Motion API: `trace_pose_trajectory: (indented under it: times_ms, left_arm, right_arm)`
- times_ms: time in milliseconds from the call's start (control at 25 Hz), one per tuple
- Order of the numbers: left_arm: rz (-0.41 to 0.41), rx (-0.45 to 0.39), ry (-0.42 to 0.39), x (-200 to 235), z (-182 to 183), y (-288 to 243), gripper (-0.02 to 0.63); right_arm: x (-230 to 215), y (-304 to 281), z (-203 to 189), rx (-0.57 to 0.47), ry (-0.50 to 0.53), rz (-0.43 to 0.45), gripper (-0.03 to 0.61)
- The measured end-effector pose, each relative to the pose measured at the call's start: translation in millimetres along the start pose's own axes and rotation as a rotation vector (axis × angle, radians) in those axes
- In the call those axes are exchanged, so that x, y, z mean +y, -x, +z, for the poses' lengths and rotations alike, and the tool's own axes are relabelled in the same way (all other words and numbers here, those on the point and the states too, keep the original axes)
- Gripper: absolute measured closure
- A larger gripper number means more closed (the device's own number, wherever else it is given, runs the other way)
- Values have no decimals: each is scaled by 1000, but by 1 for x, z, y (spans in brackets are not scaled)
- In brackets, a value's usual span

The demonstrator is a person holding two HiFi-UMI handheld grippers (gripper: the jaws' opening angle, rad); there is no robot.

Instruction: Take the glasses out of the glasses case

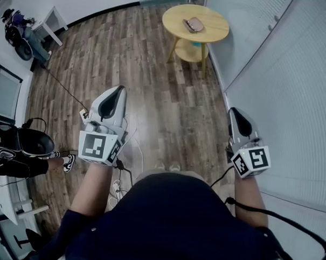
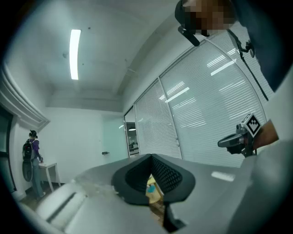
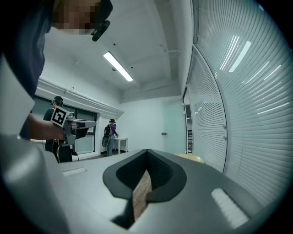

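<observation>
We held both grippers well back from the round table, which stood at the far end of the wooden floor, close against the wall of blinds. The glasses case lay on the table's top. It was small in the head view and seemed closed, so we could not see any glasses. The table's lower shelf was mostly hidden under its top.

The left gripper pointed roughly toward the table from well apart. In its own view the jaws were pressed together to a thin slit with nothing between them, and only a sliver of the yellow table showed through. The right gripper hung on the blinds' side, just as far from the table. Its jaws were likewise drawn together on nothing, with only a strip of floor showing in the gap.

Far to the left of the table, a person with a backpack stood by a small white desk. Another person was cut off by the frame edge. Our own torso hid the floor nearest us.
</observation>
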State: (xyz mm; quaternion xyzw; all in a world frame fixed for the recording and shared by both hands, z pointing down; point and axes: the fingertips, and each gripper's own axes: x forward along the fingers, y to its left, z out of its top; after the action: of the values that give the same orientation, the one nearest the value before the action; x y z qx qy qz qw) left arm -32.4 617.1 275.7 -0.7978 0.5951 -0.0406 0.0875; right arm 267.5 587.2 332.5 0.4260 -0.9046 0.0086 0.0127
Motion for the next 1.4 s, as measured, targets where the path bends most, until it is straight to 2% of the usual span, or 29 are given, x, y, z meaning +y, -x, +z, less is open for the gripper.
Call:
trace_pose_trajectory:
  times_ms: [160, 400, 720, 920, 1080, 1400]
  left_arm:
    - [6, 5, -5, -5, -10, 6, 607]
    - [24, 3, -25, 3, 0, 0, 607]
    - [25, 30, -9, 12, -34, -31, 607]
    - [6, 13, -8, 47, -37, -84, 607]
    - [-15, 1, -1, 93, -30, -136, 607]
    - [-80, -7, 1, 173, -46, -240, 607]
  right_arm:
    - [3, 5, -15, 7, -3, 7, 571]
    - [-3, -6, -11, 5, -10, 23, 571]
    - [-12, -39, -26, 0, -41, 71, 569]
    - [-30, -92, -27, 27, -43, 54, 569]
    - [-39, -151, -19, 66, -57, 65, 569]
    - [-72, -255, -19, 80, -84, -12, 569]
